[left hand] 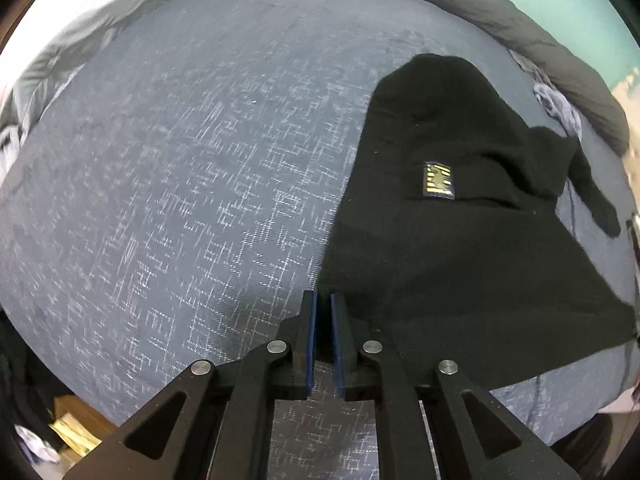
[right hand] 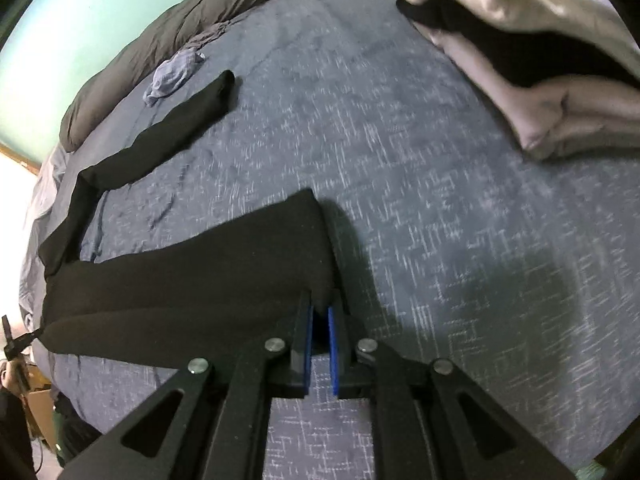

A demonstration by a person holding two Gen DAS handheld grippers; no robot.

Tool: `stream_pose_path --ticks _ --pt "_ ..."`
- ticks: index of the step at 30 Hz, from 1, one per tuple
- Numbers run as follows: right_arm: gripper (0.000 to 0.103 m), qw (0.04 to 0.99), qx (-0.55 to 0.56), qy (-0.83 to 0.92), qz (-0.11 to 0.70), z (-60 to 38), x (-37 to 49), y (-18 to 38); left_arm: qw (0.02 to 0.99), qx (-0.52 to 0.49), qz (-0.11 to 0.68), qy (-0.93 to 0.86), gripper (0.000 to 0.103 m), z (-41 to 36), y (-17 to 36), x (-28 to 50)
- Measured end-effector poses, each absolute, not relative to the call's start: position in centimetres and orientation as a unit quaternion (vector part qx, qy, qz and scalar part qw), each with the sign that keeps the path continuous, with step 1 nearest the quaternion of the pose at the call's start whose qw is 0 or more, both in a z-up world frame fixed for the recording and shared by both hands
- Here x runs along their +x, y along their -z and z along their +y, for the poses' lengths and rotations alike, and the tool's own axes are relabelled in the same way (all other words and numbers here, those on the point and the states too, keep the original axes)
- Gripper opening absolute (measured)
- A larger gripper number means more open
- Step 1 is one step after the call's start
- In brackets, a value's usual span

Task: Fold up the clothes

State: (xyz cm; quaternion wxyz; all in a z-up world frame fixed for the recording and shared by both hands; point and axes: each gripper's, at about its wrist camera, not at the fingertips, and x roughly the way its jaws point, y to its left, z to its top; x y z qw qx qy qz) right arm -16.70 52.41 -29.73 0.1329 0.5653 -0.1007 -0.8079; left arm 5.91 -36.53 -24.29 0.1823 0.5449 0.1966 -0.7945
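A black sweater (left hand: pixel 460 248) lies spread on the blue-grey patterned bed cover (left hand: pixel 180 180), with a yellow and navy label (left hand: pixel 438 181) showing. My left gripper (left hand: pixel 324 300) is shut on the sweater's near left corner, and dark cloth sits between the blue pads. In the right wrist view the black sweater (right hand: pixel 192 280) stretches to the left, and one sleeve (right hand: pixel 192 116) reaches toward the far edge. My right gripper (right hand: pixel 320 306) is shut on the sweater's right-hand edge, with black cloth pinched between its pads.
A dark grey duvet (right hand: pixel 140 52) runs along the bed's far side under a teal wall. A small crumpled blue-grey cloth (right hand: pixel 172 76) lies beside the sleeve. Pale folded clothes (right hand: pixel 560 112) sit at the far right, light bedding (left hand: pixel 80 32) at the far left, and a cardboard box (left hand: pixel 76 428) below the bed edge.
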Motion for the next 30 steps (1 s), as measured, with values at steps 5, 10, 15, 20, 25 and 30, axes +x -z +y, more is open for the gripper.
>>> stream_pose_path --ticks 5,10,15,20,25,30 --pt "0.023 0.131 0.539 0.827 -0.093 52.8 -17.2 27.5 0.212 0.524 0.182 0.804 0.011 -37.9 21.8 6.7" --pt "0.039 0.138 0.517 0.84 -0.092 51.2 -19.2 26.0 0.183 0.505 0.158 0.828 0.023 -36.0 19.6 4.9" --pt "0.049 0.132 0.546 0.826 -0.047 48.3 -21.3 27.4 0.141 0.51 0.15 0.835 0.03 -33.4 21.0 0.3" --pt "0.049 0.114 0.57 0.813 -0.035 47.9 -22.5 29.5 0.122 0.524 0.144 0.831 0.033 -31.9 23.1 -3.1" --pt "0.046 0.115 0.582 0.803 -0.046 48.6 -22.4 30.9 0.115 0.533 0.138 0.826 0.039 -31.4 24.6 -4.5" --pt "0.028 0.125 0.577 0.805 -0.06 49.1 -22.2 31.1 0.142 0.525 0.154 0.825 0.041 -33.7 24.6 -4.2"
